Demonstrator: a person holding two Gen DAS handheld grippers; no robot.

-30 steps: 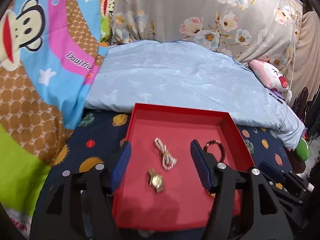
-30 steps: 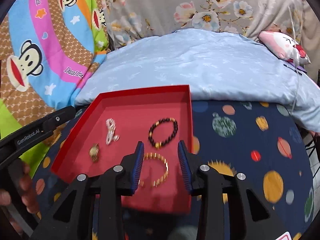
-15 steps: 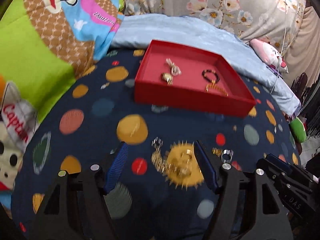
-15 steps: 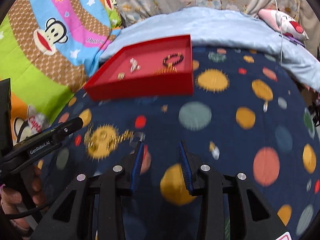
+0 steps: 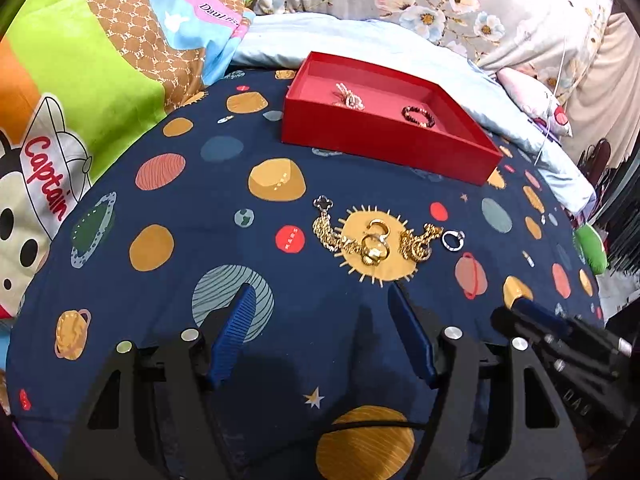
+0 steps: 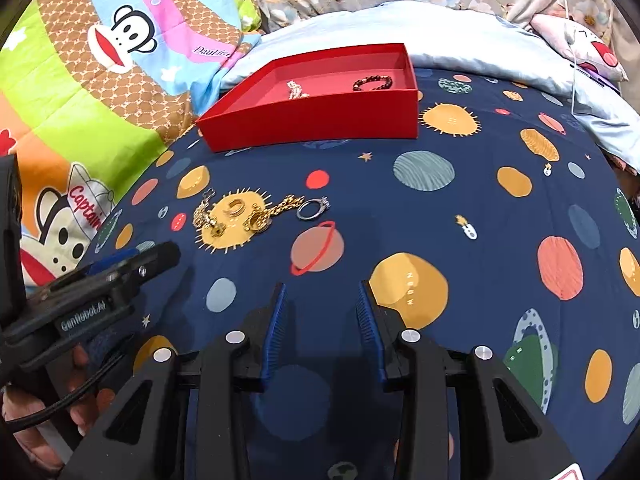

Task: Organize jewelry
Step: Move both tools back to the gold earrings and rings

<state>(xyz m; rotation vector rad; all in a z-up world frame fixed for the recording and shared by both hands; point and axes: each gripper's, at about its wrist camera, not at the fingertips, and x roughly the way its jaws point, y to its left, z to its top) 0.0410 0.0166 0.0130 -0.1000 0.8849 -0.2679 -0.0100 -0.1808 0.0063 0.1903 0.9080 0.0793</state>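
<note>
1. The loose jewelry (image 5: pixel 376 240) lay on the planet-print bedspread (image 5: pixel 192 208), ahead of your left gripper (image 5: pixel 320 332) and slightly toward its right jaw, well short of contact. It was a tangle of gold chain (image 5: pixel 326 234), gold rings (image 5: pixel 376 250), a second chain clump (image 5: pixel 418 242) and a silver ring (image 5: pixel 453 239) at the outer right.
2. A second earlier your left jaws framed the pearl piece inside the red tray (image 5: pixel 384 144); now the tray sat far ahead of both grippers, and the loose pile had come in front of them instead.
3. The tray held a pearl piece (image 5: pixel 350 96) and a dark bead bracelet (image 5: pixel 418 115); its near wall hid anything else.
4. Your left jaws had just been opening and stood wide, with nothing between them.
5. Your right gripper (image 6: pixel 322 316) kept a narrower gap, also empty; the silver ring (image 6: pixel 314 209) lay ahead of it and slightly toward its left jaw.
6. I judge that you had finished one drop and lined up for the next pick. The tangled chains could drag neighbours along, so the silver ring looked the cleaner target.
</note>
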